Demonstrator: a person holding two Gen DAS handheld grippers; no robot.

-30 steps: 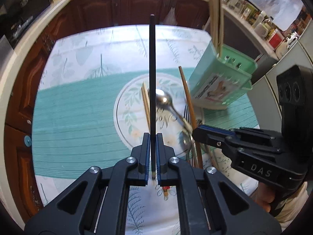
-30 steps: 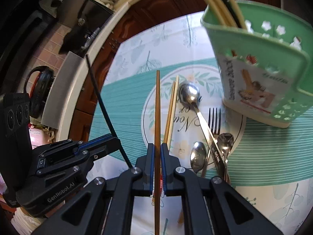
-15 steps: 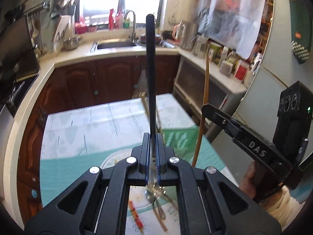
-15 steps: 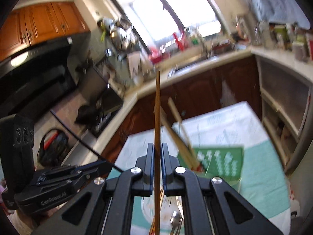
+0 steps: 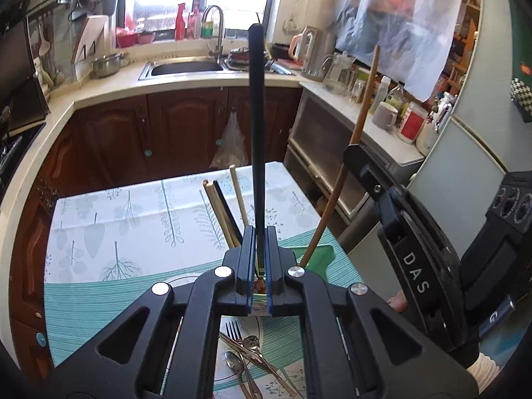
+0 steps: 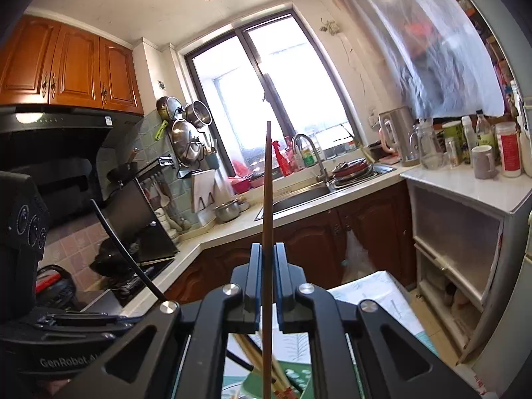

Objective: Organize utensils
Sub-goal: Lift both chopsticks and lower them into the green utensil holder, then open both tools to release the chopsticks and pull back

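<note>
Both grippers have swung up from the tabletop since a second ago, each carrying its chopstick from lying flat over the plate to standing upright above the green holder. The left gripper (image 5: 261, 266) is clamped narrow on the black chopstick (image 5: 256, 133), which rises straight up between its blue-edged fingers (image 5: 247, 259). The right gripper (image 6: 266, 282) is pinched tight on the brown chopstick (image 6: 267, 199), also upright; in the left view that stick leans slightly, its lower end dipping down beside the holder's rim (image 5: 321, 254).

Nearest, below the left gripper, a fork (image 5: 232, 327) and 2 or 3 spoons (image 5: 232, 360) lie jumbled on the round plate (image 5: 186, 281) near the table's front edge. Just beyond, the green holder sits toward the right edge of the table (image 5: 99, 232), mostly hidden behind the fingers, with 3 pale chopsticks (image 5: 216, 212) and 1 dark one already standing in it, tilted toward the far left. In the right view the same sticks (image 6: 256, 355) show under the fingers, above the holder (image 6: 292, 379).

Past the table's far edge stand the dark wooden cabinets (image 5: 133, 133), then the counter with the sink (image 5: 186, 68) and tap (image 5: 214, 26) under the bright window (image 6: 282, 99).
</note>
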